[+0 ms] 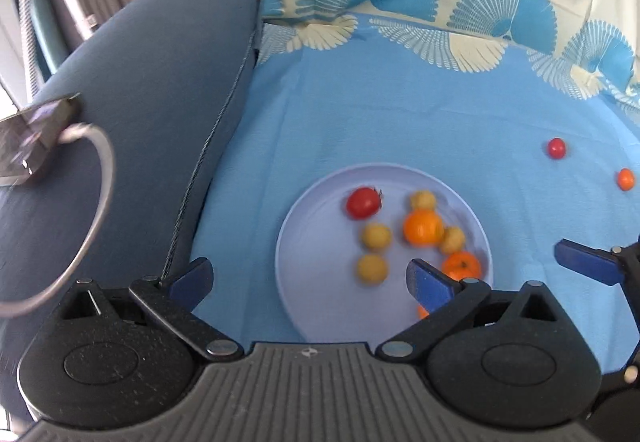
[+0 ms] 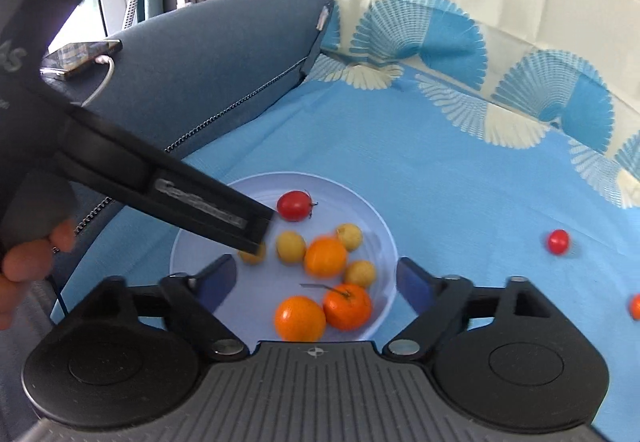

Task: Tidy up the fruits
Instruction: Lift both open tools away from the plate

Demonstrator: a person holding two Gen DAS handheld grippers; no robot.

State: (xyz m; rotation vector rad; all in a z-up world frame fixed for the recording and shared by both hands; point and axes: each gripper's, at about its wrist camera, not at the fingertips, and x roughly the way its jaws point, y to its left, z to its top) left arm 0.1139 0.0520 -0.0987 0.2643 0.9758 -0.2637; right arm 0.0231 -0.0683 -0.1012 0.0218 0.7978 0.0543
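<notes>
right, we're over the blue sheet [image 1: 360, 113] with the lilac plate [image 1: 312, 201] holding most fruit. left gripper [image 1: 308, 278] and right gripper [image 2: 316, 278] both spread wide, pinching nothing. one small red tomato [image 2: 559, 241] and an orange fruit [image 1: 625, 179] sit loose on the sheet, well apart from the plate. risk: soft bedding, they roll off when nudged.

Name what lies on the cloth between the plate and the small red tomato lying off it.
Nothing: in the right wrist view, the stretch from the plate to the small red tomato is bare blue cloth.
</notes>
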